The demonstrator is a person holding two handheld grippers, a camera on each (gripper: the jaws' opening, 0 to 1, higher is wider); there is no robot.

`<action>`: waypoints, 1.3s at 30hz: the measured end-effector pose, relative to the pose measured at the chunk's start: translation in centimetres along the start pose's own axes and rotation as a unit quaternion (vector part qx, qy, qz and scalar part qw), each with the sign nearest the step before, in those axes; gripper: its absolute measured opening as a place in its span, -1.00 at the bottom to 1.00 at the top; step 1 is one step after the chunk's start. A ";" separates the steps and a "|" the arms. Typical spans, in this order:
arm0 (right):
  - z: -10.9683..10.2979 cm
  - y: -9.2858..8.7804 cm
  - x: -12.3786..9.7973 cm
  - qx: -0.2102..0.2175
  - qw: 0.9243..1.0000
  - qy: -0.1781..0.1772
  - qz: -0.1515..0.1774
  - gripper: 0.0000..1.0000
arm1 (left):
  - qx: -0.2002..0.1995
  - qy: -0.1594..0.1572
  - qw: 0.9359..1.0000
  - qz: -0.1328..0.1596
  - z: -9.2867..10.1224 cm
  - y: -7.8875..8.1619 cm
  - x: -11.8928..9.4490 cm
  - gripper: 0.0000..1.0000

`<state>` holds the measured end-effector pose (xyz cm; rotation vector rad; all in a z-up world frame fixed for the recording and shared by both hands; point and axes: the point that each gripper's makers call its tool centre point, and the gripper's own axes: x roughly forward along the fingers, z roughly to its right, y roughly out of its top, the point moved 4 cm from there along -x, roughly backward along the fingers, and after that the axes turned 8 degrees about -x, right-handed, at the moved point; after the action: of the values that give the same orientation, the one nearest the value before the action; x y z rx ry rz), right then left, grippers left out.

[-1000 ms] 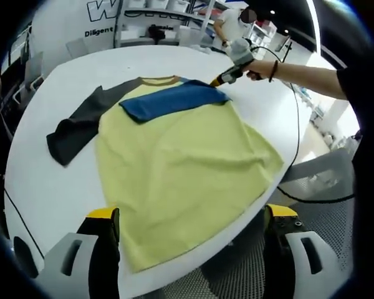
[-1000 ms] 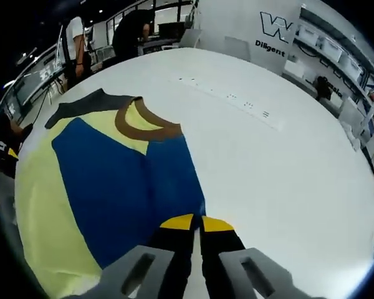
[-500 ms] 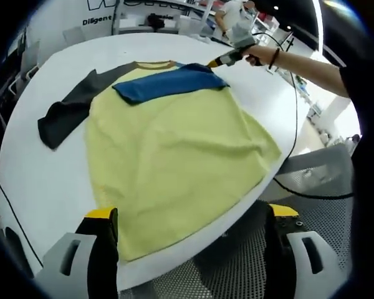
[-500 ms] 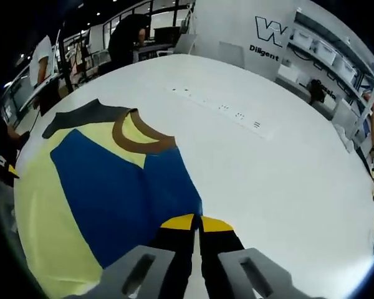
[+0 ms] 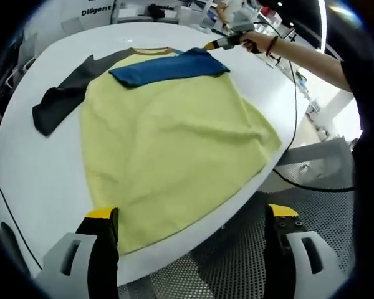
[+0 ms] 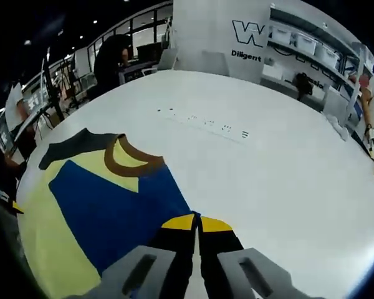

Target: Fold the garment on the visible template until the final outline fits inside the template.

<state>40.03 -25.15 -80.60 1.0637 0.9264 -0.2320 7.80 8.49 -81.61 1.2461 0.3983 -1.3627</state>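
A yellow T-shirt (image 5: pixel 174 137) lies flat on the white table (image 5: pixel 31 180), hem toward me. Its dark grey sleeve (image 5: pixel 59 99) spreads out to the left. The blue sleeve (image 5: pixel 165 67) is folded across the chest below the brown collar (image 5: pixel 151 52). My left gripper (image 5: pixel 190 215) hangs open off the table's near edge, short of the hem, holding nothing. A hand holds my right gripper (image 5: pixel 209 46) at the blue sleeve's far right corner. In the right gripper view the right gripper (image 6: pixel 196 219) is shut on the edge of the blue sleeve (image 6: pixel 112 212), beside the collar (image 6: pixel 128 165).
The table's rounded edge runs close under the hem, with grated floor (image 5: pixel 311 199) below it. A black cable (image 5: pixel 293 112) trails off the right side. Small marks (image 6: pixel 199 121) dot the bare table (image 6: pixel 287 180). A person (image 6: pixel 112 59) and shelves (image 6: pixel 311 50) stand far behind.
Both cameras have shifted, so the shirt sits differently in each picture. The shirt's lay looks the same. The right gripper has stayed shut at the blue sleeve, the left open.
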 end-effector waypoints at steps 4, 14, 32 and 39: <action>0.1 -0.3 0.4 0.002 1.000 -0.008 -0.009 -1.00 | -0.001 -0.002 1.000 0.002 -0.1 0.0 0.0 0.94; -0.5 -0.8 1.3 -0.004 1.000 -0.018 -0.017 -1.00 | -0.003 -0.006 1.000 0.005 0.0 0.0 0.0 0.93; -3.8 -0.8 -4.7 0.123 0.991 0.037 0.041 -0.30 | -0.005 0.000 0.995 0.098 -0.2 3.2 -2.1 0.98; -7.0 -2.6 -7.2 0.097 0.993 0.050 0.038 -0.30 | -0.007 0.004 0.995 0.103 -0.3 3.5 -2.3 0.98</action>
<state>30.30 -22.49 -78.03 1.2968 0.9648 -0.2113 10.33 9.01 -78.34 1.2464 0.2757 -1.1766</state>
